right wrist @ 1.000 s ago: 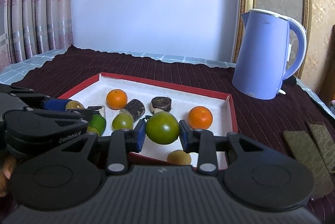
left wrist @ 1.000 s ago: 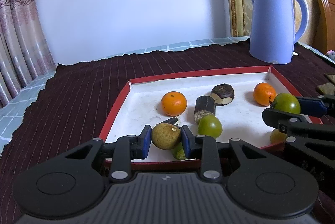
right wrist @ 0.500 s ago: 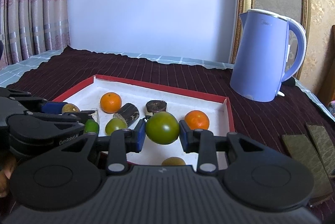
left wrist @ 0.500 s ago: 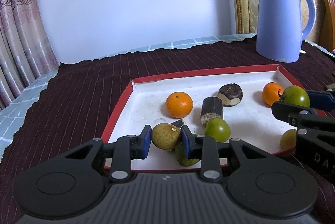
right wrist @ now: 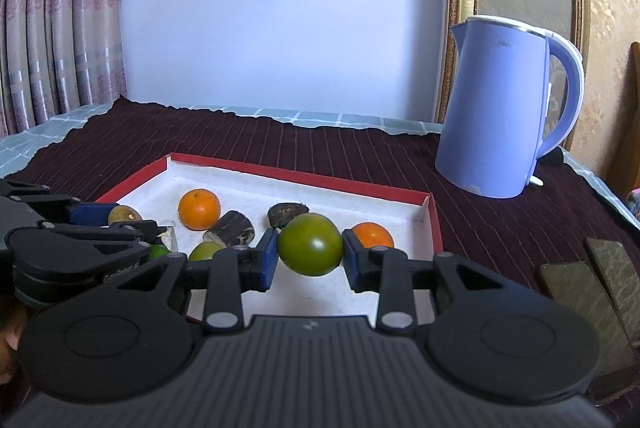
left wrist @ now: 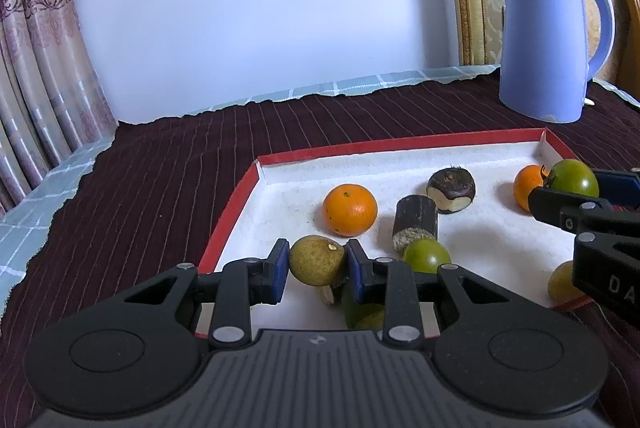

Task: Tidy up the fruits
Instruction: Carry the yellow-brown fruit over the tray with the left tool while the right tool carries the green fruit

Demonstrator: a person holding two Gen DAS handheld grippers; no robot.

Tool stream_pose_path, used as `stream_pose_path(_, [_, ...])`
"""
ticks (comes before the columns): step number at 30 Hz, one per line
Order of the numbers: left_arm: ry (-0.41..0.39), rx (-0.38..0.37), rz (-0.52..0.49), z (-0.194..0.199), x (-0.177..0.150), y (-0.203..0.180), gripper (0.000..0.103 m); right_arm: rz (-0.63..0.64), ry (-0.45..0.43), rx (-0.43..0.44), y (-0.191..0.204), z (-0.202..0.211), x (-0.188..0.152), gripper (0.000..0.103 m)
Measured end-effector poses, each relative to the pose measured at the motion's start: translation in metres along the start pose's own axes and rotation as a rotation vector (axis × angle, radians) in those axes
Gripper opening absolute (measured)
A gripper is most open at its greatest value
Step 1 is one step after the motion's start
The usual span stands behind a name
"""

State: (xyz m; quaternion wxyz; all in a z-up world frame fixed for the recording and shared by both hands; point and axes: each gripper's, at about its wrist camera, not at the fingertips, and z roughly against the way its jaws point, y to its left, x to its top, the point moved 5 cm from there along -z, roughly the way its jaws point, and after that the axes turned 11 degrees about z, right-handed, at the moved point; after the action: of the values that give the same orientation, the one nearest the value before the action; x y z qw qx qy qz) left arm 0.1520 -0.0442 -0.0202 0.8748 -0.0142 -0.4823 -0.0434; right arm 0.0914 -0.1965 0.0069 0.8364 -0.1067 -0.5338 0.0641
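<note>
Fingers [right wrist: 268, 260] around green fruit [right wrist: 310, 245]

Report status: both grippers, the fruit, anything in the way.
Left gripper jaws shut on yellow-brown fruit. Right gripper jaws shut on green fruit. Both over red-rimmed tray; oranges and others inside. Kettle well clear.
</note>
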Motion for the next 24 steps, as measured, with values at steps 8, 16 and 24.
stream_pose_path(8, [-0.021, 0.004, 0.015, -0.008, 0.006, 0.001, 0.03, -0.021, 0.003, -0.021, -0.007, -0.017, 0.0, 0.032])
stream_pose_path(16, [-0.032, 0.011, 0.021, -0.017, 0.009, 0.002, 0.03, -0.03, -0.009, -0.023, -0.009, -0.027, 0.002, 0.032])
stream_pose_path(24, [-0.033, 0.02, 0.037, -0.026, 0.016, 0.005, 0.03, -0.032, -0.014, -0.03, -0.014, -0.033, 0.006, 0.032])
